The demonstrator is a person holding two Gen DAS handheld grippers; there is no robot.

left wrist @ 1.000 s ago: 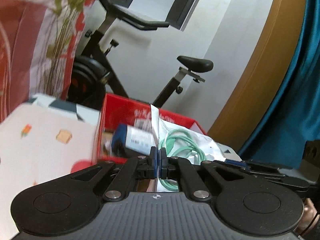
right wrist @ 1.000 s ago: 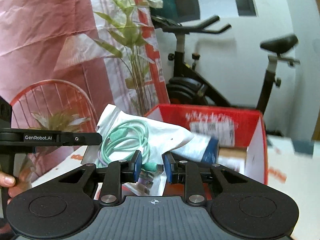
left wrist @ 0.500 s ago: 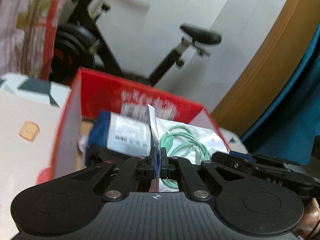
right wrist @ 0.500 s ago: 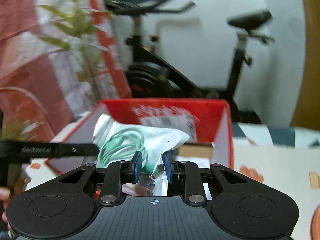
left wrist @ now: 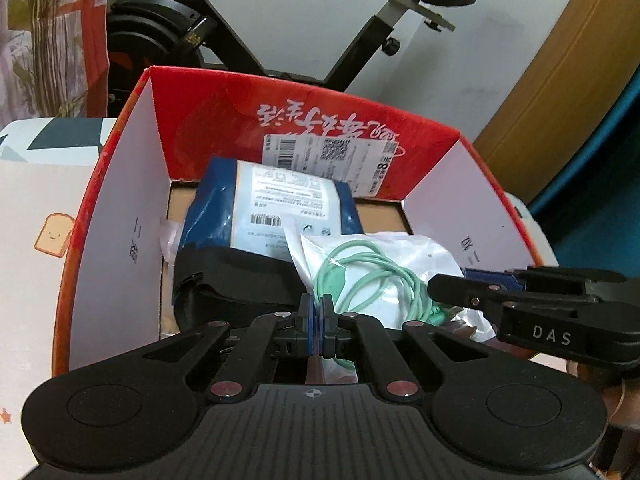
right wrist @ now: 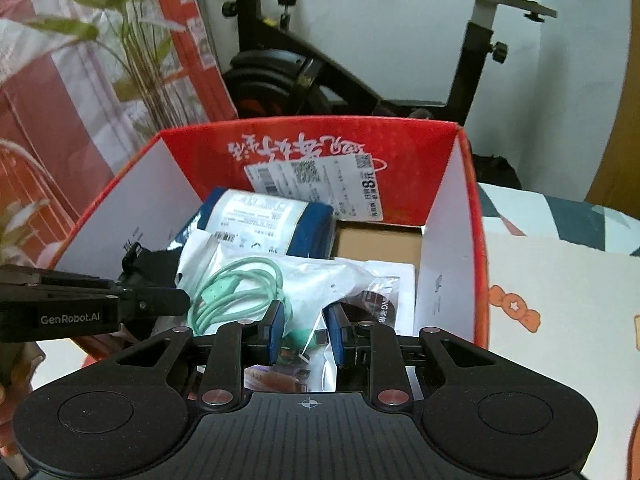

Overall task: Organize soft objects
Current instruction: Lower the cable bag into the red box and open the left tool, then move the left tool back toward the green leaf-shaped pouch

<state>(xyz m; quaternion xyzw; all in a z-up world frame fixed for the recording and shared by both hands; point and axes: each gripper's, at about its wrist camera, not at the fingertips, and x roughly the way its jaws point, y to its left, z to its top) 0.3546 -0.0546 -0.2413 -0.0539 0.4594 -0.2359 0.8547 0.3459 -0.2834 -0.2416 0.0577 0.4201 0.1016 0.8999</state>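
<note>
A clear plastic bag with a coiled mint-green cable hangs between both grippers, over the near part of an open red cardboard box. My left gripper is shut on the bag's thin left edge. My right gripper is shut on the bag at its bulky end, where the cable's plugs sit. In the box lie a blue labelled packet, a black pouch and a white packet. Whether the bag touches them I cannot tell.
The box stands on a white cloth with cartoon prints. Behind it is a black exercise bike. A leafy plant and red-and-white sheeting are at the back left. A wooden panel and blue curtain are on the right.
Both grippers have moved forward and down with the bag and tipped downward. The box, earlier seen from the side, is now seen from above with the bag over its inside.
</note>
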